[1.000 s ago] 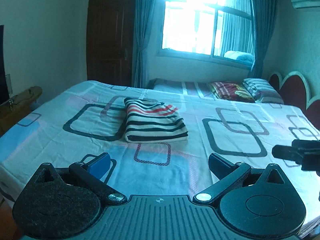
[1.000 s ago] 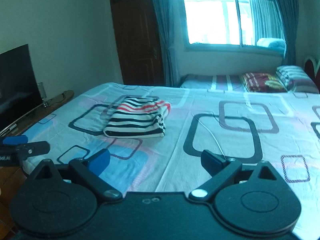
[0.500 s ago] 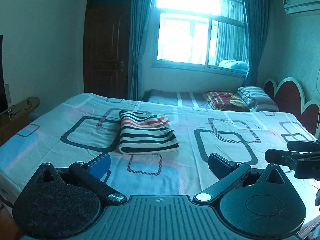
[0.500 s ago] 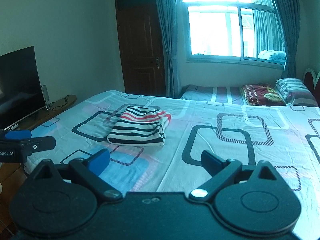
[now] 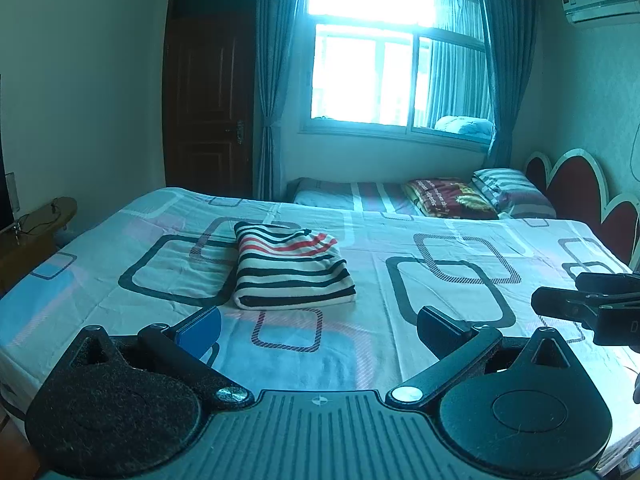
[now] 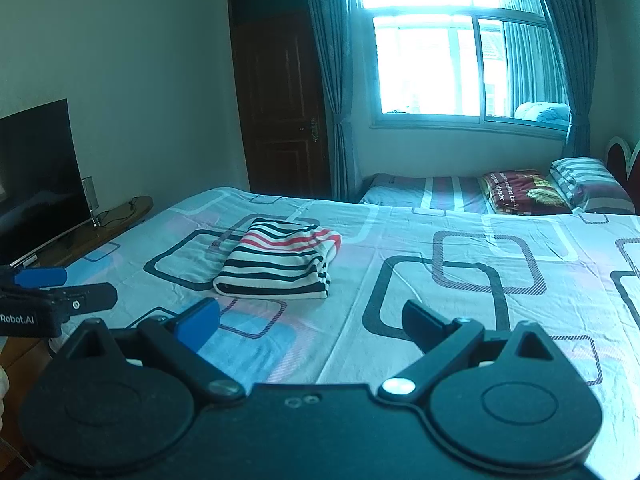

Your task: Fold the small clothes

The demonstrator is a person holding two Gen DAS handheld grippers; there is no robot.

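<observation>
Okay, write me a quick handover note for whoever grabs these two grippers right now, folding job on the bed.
Left hand-held gripper: open, empty, held above the near edge of the bed.
Right hand-held gripper: open, empty, also clear of the cloth.
Striped garment: lying folded into a compact rectangle on the patterned sheet, ahead of both grippers, touched by neither.
Done: this piece looks folded.
Left: no other loose small clothes show in either view, so look around for the next piece; if there is none, the job is probably finished.
</observation>
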